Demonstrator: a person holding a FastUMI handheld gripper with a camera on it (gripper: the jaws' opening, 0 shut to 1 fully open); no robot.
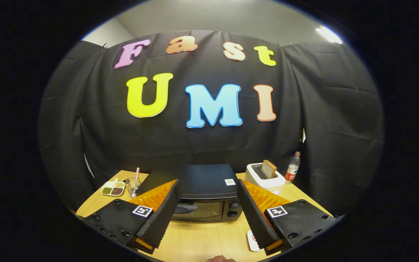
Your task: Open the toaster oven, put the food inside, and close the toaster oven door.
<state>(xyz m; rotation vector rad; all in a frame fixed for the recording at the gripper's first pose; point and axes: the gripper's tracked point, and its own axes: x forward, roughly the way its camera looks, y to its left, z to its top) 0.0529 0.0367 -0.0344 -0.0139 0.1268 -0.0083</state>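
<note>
A black toaster oven point(208, 185) stands on the wooden table point(198, 242), just ahead of my fingers and framed between them. Its glass door with a dark handle point(186, 208) is shut, and two knobs point(234, 209) sit at its right side. My gripper point(206, 213) is open, with nothing held between its fingers point(166, 214). A small white plate point(251, 242) peeks out beneath the right finger; what lies on it is hidden.
A white pop-up toaster point(264, 177) with a bread slice stands right of the oven, a plastic bottle point(292, 168) behind it. Left of the oven are a divided dish point(113, 188) of grains and a glass point(133, 185) with a straw. Black cloth wall behind.
</note>
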